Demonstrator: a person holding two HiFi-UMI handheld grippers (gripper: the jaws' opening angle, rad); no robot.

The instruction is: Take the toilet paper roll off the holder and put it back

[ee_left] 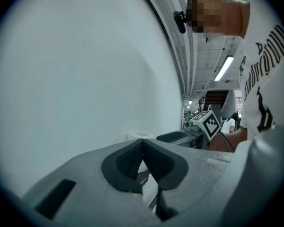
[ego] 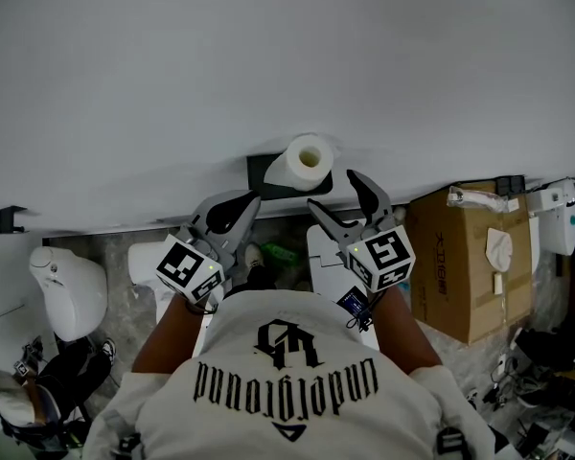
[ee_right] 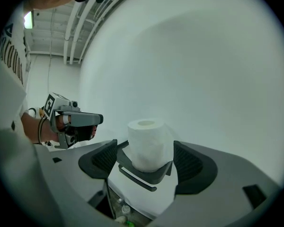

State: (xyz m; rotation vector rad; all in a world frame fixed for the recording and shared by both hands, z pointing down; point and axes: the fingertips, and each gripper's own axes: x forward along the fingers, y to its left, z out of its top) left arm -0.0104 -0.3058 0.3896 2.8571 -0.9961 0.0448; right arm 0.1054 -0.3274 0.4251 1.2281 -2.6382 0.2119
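Reach stage, I think: toilet paper roll (ee_right: 146,143) sits upright on its holder (ee_right: 143,173), mid-frame. My right gripper (ego: 333,192) is spread wide just short of it, and the left gripper (ee_left: 143,143) is pinched closed on nothing. Next I ease forward and squeeze gently.

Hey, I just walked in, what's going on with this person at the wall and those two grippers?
A person faces a white wall with a gripper in each hand. The toilet paper roll stands upright on its dark holder. The right gripper is open and lined up on the roll without touching it. The left gripper is shut and empty, off to the side.
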